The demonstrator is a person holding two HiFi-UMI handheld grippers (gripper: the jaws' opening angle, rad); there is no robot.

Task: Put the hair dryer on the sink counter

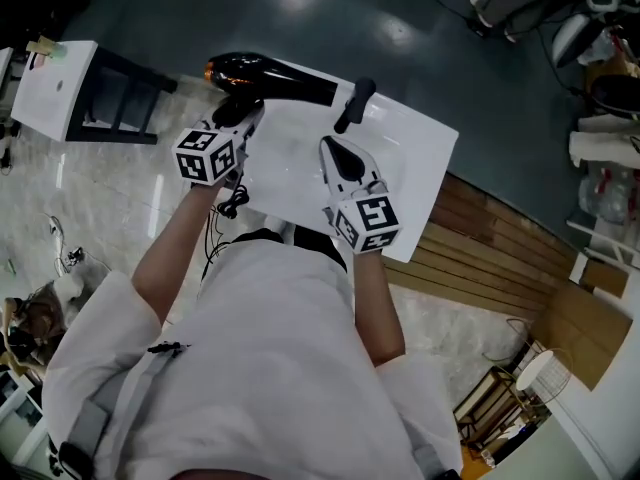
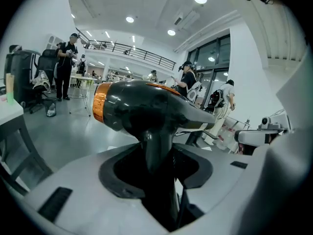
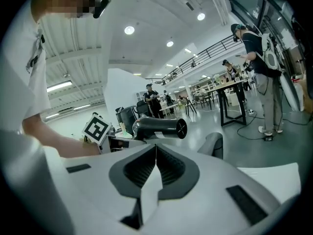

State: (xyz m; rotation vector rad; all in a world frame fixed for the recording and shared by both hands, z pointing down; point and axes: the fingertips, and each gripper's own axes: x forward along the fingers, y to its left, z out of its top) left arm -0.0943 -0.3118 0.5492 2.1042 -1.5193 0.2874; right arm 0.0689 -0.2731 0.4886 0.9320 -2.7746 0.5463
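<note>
The left hand-held gripper (image 1: 238, 116) pinches the black hair dryer (image 1: 268, 76) by its handle. The barrel lies crosswise just beyond its jaws, at the far edge of the white sink counter (image 1: 415, 158). Beside it, the right hand-held gripper (image 1: 338, 156) has its jaws pressed together on nothing, with the black faucet (image 1: 355, 103) just ahead.

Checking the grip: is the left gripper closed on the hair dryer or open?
Closed: the left gripper clamps the hair dryer by its handle.
</note>
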